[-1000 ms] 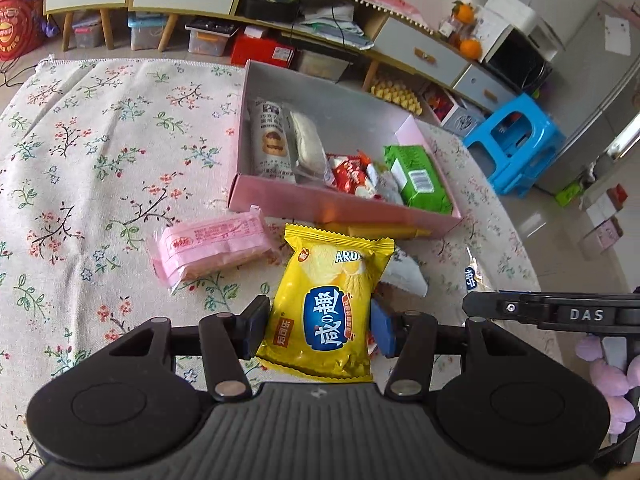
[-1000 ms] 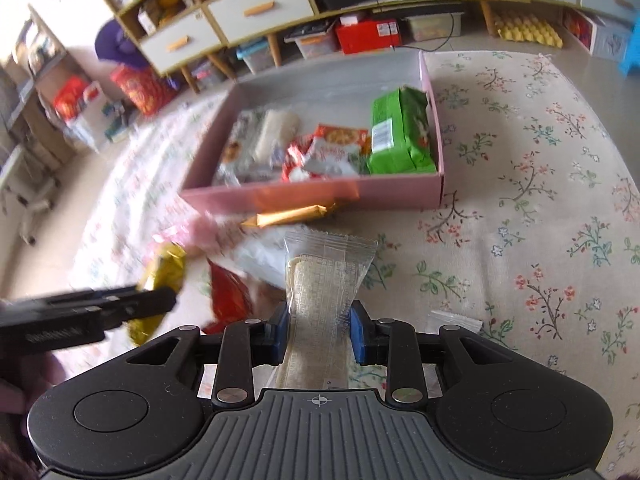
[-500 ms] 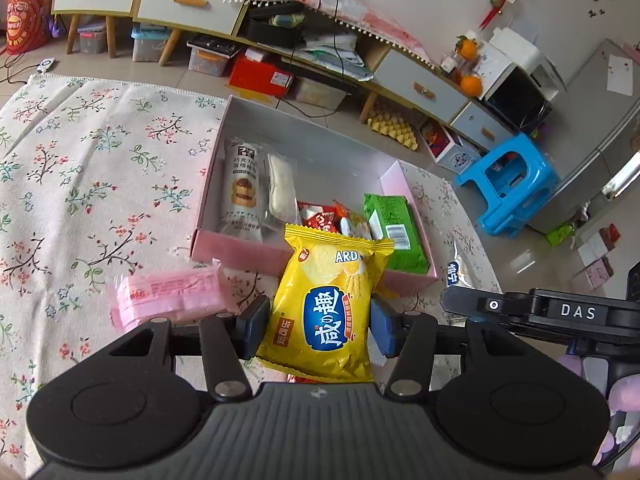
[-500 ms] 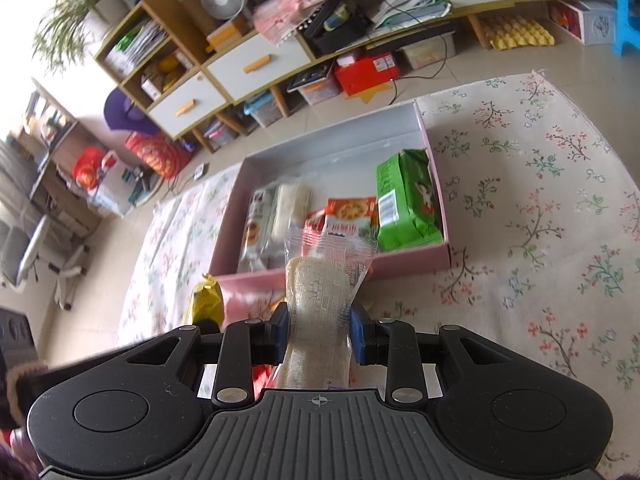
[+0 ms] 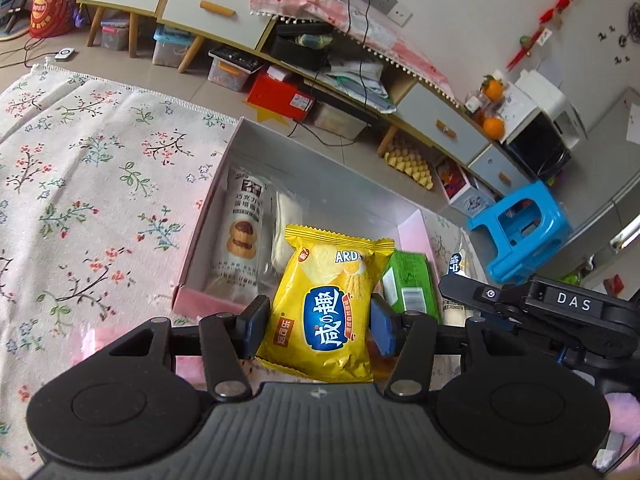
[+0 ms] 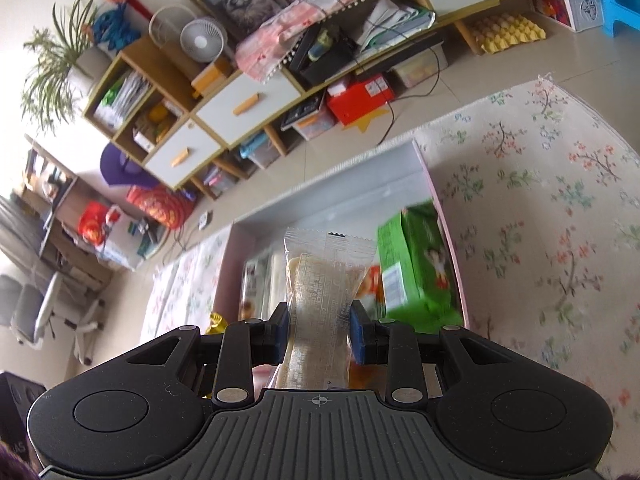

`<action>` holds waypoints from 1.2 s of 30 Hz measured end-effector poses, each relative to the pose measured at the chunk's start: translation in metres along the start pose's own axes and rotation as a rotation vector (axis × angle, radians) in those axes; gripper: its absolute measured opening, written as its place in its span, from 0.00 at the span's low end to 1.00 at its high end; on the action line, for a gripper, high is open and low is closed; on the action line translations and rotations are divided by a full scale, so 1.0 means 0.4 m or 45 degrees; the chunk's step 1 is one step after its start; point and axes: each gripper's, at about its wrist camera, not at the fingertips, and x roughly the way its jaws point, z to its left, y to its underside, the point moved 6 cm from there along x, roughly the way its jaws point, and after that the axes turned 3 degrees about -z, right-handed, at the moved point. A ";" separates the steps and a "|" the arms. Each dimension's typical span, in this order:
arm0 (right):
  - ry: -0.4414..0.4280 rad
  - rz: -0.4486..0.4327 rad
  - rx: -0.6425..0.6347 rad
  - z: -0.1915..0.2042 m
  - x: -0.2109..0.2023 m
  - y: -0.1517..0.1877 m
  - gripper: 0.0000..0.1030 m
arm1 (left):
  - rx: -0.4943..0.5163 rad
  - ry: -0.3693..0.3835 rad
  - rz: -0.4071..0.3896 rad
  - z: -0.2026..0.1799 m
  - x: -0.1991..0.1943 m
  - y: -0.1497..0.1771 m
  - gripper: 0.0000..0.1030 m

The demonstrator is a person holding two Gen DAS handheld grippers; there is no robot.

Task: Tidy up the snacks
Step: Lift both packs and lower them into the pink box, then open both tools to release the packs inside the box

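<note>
A flowered cloth (image 5: 80, 184) covers the tabletop under me, and on it sits the pink box (image 5: 192, 302), open at the top, grey inside. In the box a tall cake pack (image 5: 242, 236) lies along the left wall with a pale wafer (image 5: 286, 220) beside it, and a green pack (image 6: 416, 268) leans against the right wall. My left gripper (image 5: 316, 326) has its jaws clamped on the lower half of a yellow chip bag (image 5: 328, 304), held upright over the box's near wall. My right gripper (image 6: 320, 334) has its jaws pressed on a clear cracker pack (image 6: 320, 300), also upright, over the middle of the box near the green pack. From the left camera my right gripper's black body shows just to the right, past the green pack.
</note>
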 end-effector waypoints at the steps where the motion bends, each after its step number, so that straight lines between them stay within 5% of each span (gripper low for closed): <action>1: 0.000 -0.010 0.006 -0.003 0.009 -0.006 0.28 | -0.008 0.003 -0.013 -0.001 0.006 -0.003 0.48; 9: 0.028 -0.073 0.034 -0.034 0.082 -0.046 0.28 | -0.045 -0.019 -0.081 -0.019 0.050 -0.013 0.48; 15: 0.042 -0.068 0.055 -0.046 0.143 -0.085 0.28 | 0.096 -0.050 -0.059 -0.044 0.120 -0.055 0.48; 29: 0.112 -0.120 -0.024 -0.059 0.175 -0.121 0.29 | 0.139 -0.122 -0.077 -0.037 0.142 -0.051 0.49; 32: 0.119 -0.121 -0.032 -0.053 0.173 -0.118 0.33 | 0.147 -0.124 -0.074 -0.041 0.141 -0.048 0.50; 36: 0.118 -0.110 -0.040 -0.047 0.169 -0.118 0.35 | 0.148 -0.126 -0.090 -0.046 0.135 -0.055 0.67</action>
